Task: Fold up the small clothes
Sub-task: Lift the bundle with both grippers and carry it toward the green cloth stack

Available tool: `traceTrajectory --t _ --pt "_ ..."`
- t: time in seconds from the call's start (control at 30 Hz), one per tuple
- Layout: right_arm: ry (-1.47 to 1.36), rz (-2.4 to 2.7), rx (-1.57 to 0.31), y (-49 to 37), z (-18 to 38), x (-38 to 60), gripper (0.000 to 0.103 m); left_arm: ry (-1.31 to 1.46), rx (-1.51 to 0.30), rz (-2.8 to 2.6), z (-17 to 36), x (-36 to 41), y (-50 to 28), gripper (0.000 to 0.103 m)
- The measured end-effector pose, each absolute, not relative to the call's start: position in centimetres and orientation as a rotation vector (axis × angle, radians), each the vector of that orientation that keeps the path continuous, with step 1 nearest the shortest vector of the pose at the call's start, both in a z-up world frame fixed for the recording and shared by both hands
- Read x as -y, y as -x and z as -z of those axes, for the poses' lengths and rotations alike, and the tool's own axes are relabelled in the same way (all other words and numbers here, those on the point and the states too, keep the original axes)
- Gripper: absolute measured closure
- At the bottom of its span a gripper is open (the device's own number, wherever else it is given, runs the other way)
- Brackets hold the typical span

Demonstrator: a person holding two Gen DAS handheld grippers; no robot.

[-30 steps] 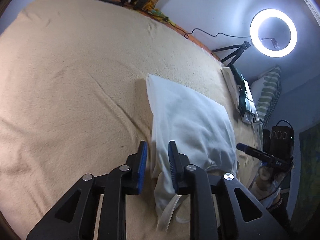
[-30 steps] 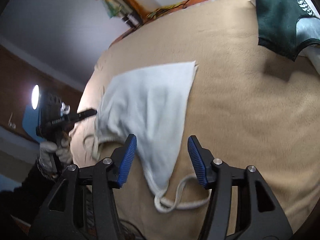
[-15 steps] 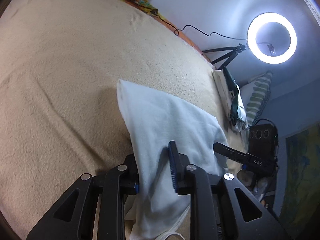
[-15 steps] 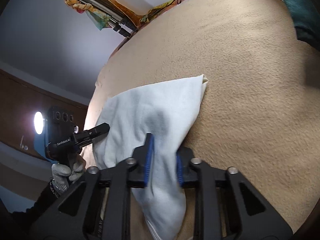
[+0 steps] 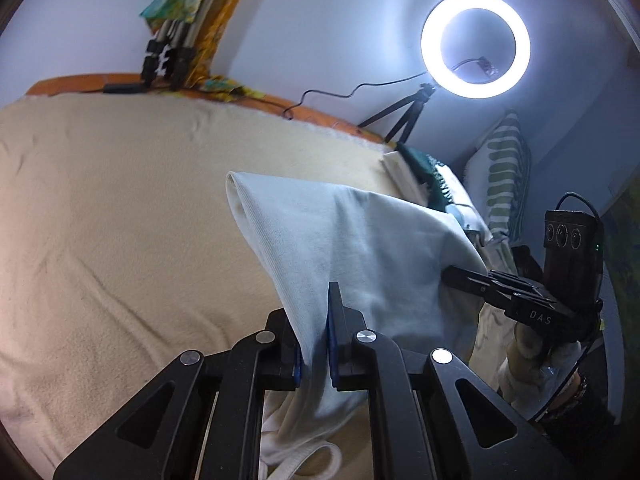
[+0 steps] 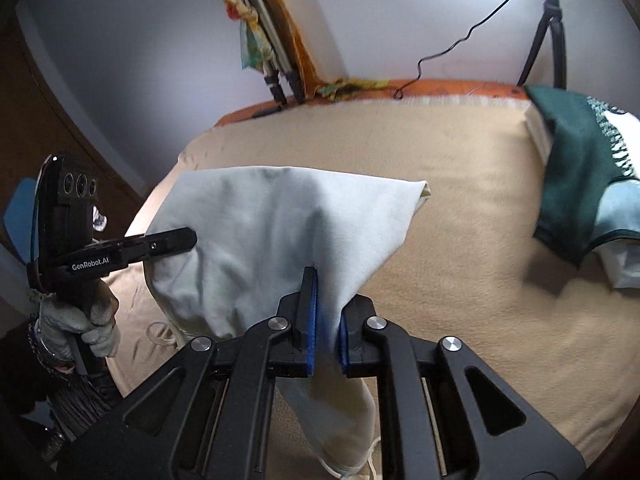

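White cotton, a small garment [image 5: 360, 248], hangs between the two hand-held grippers above the tan blanket [image 5: 120, 240] of the bed. The left hand-held gripper [image 5: 314, 344] has its blue pads pinched on one near corner of the cloth. The right hand-held gripper [image 6: 326, 332] pinches the other near corner; its jaws have just been closing, and the fabric is squeezed between them. Both grips look narrow and firm, with a strap loop dangling below each.

The garment runs away from both grippers toward the wall. Its far edge, ending in a folded corner [image 6: 420, 192], appears to rest on or just over the blanket, while the near edge is raised. So the long axis seems to lie from the grippers outward, sloping down to the far edge, and the width spans from one gripper to the other. Neither hand is nearer; each holds its own corner, about level with the other.

The coming move likely turns on this: the held edge must travel forward over the far edge, along that axis, to lay the cloth in half. Both hands would need to go together, or the fold would skew.

A dark green cloth [image 6: 576, 184] lies at the right side of the bed, well apart. A ring light [image 5: 476, 46] stands beyond the bed.
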State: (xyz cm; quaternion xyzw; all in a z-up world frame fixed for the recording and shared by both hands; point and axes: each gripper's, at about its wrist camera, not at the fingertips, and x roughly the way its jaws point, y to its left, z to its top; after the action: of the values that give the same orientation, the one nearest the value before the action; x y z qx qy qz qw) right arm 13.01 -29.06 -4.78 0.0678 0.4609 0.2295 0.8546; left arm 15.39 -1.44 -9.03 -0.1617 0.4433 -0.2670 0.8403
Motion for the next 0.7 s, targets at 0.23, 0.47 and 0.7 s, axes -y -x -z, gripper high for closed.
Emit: traceTrajectory --t 0.23,0.47,0.7 --pt "-0.131 -0.414 -0.895 -11.9 1.6 33.5 0.093 0.304 -0.886 0.654 6.8 6.7 -16.9 0.095" --pt "-0.123 -0.306 -0.847 -12.2 -1.0 40.1 0.093 0.274 -0.838 0.754 5.3 14.1 -18.7 0.095" --pt "-0.104 -0.186 -0.828 -14.1 -3.1 47.9 0.093 0.258 -0.801 0.835 4.4 22.1 -20.5 0.095"
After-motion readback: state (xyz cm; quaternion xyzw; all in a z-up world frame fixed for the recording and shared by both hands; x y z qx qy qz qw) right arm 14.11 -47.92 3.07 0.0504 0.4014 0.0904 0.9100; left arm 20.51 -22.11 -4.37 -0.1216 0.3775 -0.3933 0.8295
